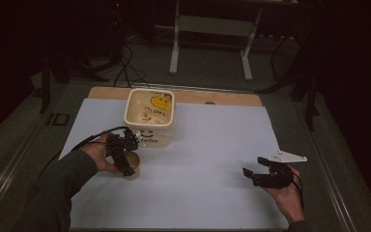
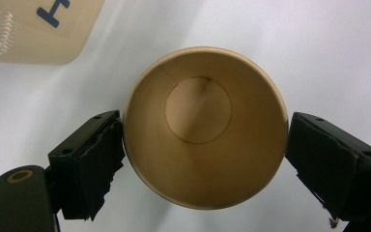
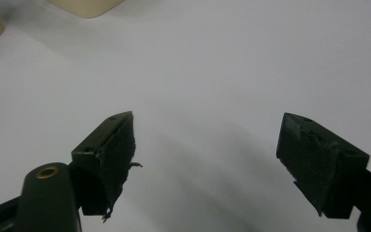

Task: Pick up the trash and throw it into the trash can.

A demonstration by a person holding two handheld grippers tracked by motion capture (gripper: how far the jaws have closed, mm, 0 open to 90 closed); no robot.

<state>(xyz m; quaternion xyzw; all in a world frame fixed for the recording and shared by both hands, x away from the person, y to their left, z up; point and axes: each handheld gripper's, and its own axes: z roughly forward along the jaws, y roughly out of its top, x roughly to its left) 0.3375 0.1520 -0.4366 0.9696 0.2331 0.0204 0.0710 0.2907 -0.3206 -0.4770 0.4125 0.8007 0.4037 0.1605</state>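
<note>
A tan paper cup (image 1: pixel 133 171) stands upright on the white sheet, just in front of a cream plastic tub (image 1: pixel 149 113). My left gripper (image 1: pixel 123 159) reaches down over the cup from above. In the left gripper view I look straight into the empty cup (image 2: pixel 205 128), and my left gripper (image 2: pixel 205 123) has one pad pressed against each side of its rim. My right gripper (image 1: pixel 253 166) rests low at the right of the sheet, held in a hand. Its jaws stand wide apart with nothing between them (image 3: pixel 206 121).
The tub has a yellow picture and blue lettering, and its corner (image 2: pixel 34 34) shows beside the cup. A white sheet (image 1: pixel 212 145) covers most of the wooden table (image 1: pixel 232 98). Cables and a white frame (image 1: pixel 210 24) lie on the dark floor beyond.
</note>
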